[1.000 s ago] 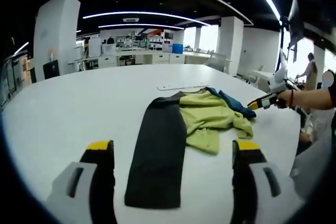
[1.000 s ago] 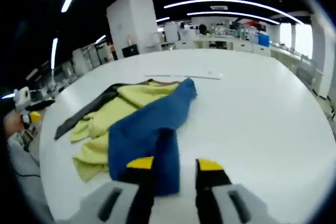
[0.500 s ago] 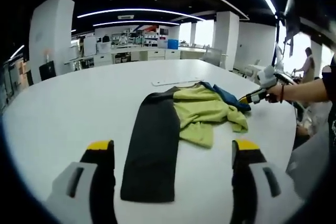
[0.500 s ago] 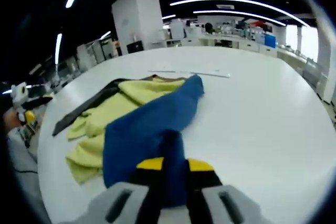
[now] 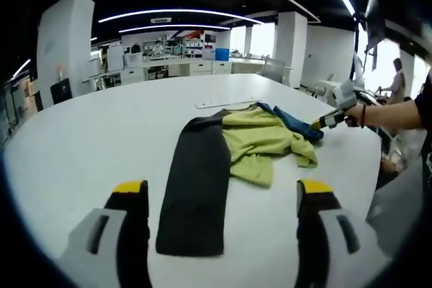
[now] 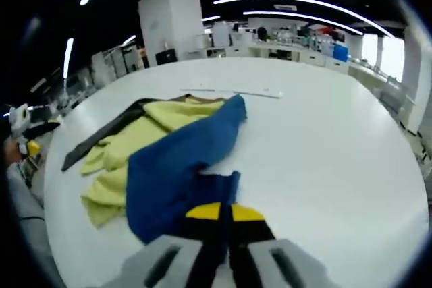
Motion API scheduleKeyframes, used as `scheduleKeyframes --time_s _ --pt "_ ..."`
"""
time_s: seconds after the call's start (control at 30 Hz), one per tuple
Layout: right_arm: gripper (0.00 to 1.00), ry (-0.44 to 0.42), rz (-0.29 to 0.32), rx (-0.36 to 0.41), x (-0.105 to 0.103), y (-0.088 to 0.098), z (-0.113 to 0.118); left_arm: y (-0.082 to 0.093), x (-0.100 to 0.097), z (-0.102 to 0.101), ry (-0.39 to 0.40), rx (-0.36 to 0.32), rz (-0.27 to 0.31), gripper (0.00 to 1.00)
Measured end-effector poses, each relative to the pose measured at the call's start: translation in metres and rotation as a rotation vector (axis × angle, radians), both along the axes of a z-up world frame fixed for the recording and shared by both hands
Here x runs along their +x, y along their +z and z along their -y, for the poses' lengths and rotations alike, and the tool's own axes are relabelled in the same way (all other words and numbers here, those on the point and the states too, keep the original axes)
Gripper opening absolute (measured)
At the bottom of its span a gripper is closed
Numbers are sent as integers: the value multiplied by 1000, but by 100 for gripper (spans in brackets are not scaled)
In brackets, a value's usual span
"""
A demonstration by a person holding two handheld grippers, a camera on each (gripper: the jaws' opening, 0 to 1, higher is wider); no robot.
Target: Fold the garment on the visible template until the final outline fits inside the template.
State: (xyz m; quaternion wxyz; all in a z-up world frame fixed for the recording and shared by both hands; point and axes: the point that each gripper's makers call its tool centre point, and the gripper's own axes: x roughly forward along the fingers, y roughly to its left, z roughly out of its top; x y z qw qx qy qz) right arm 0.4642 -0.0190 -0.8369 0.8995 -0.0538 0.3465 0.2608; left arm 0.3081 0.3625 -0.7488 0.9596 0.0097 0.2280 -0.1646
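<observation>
Left gripper view: looking forward between the wide-parted jaws of the left gripper, holding nothing, hovering above the white table; lying straight ahead between the jaws, the dark template, a long strip running away from the gripper along its own line of sight; resting ahead and to the right, over the template's far end, the garment, bunched, yellow-green with a blue part at its far right side; reaching in from the right, the right gripper in a person's hand, touching the blue edge, hence much the nearer of the two to the cloth; lying beyond the garment, a pale flat strip, too thin to identify.

Right gripper view: closing together at the bottom of the view, the yellow-tipped jaws of the right gripper, pinching a dark blue tongue of the garment between them; stretching away ahead and to the left, the blue panel, its long axis slanting from the jaws toward the far pale strip; spreading left of the blue, the yellow-green part, crumpled; peeking out beyond it to the left, a narrow sliver of the template, mostly covered; remaining hard to make out, the garment's sleeves and hem, folded under one another.
</observation>
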Motion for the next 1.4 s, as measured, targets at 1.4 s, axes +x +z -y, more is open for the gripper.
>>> scheduleKeyframes --time_s 1.4 --pt "0 -494 61 -10 -19 29 167 0 -8 -3 28 -12 3 84"
